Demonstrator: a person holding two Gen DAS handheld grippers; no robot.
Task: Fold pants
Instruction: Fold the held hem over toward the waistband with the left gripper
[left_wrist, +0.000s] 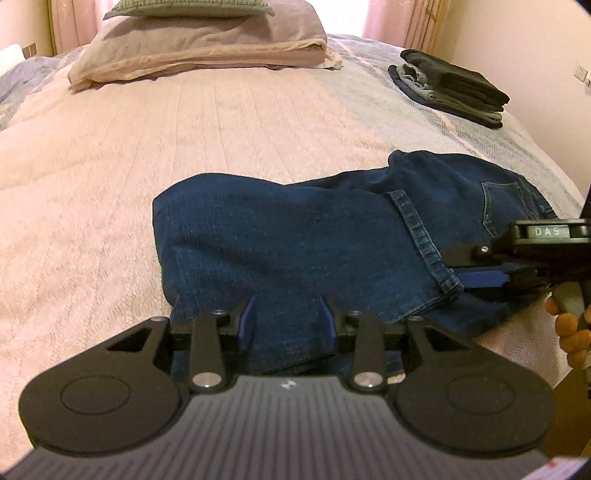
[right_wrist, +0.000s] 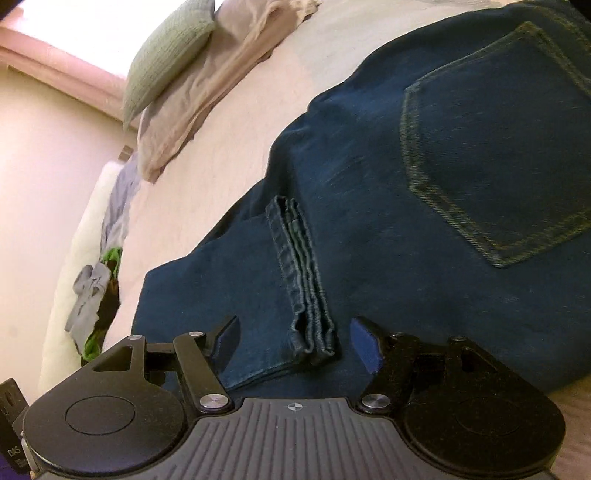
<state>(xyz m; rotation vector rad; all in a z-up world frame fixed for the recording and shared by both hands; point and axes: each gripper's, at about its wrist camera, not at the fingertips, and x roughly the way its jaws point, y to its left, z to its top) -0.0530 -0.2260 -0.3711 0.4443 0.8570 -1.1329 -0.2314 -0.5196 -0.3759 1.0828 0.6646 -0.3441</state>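
Dark blue jeans (left_wrist: 295, 236) lie folded on the pink bedspread (left_wrist: 147, 147), the leg hems (left_wrist: 424, 236) laid over toward the seat and back pocket (left_wrist: 506, 203). My left gripper (left_wrist: 288, 317) is open at the near edge of the fold, with denim showing between its blue pads. My right gripper (left_wrist: 480, 278) comes in low from the right at the hem corner, a hand (left_wrist: 569, 328) holding its grip. In the right wrist view that gripper (right_wrist: 295, 336) is open, the stacked hems (right_wrist: 306, 295) ending between its fingers and the back pocket (right_wrist: 498, 155) beyond.
A stack of folded dark clothes (left_wrist: 454, 88) sits at the bed's far right. Pillows (left_wrist: 199, 48) lie at the head of the bed. Loose grey and green clothing (right_wrist: 92, 295) lies at the bed's far side in the right wrist view. The bed edge runs close on the right.
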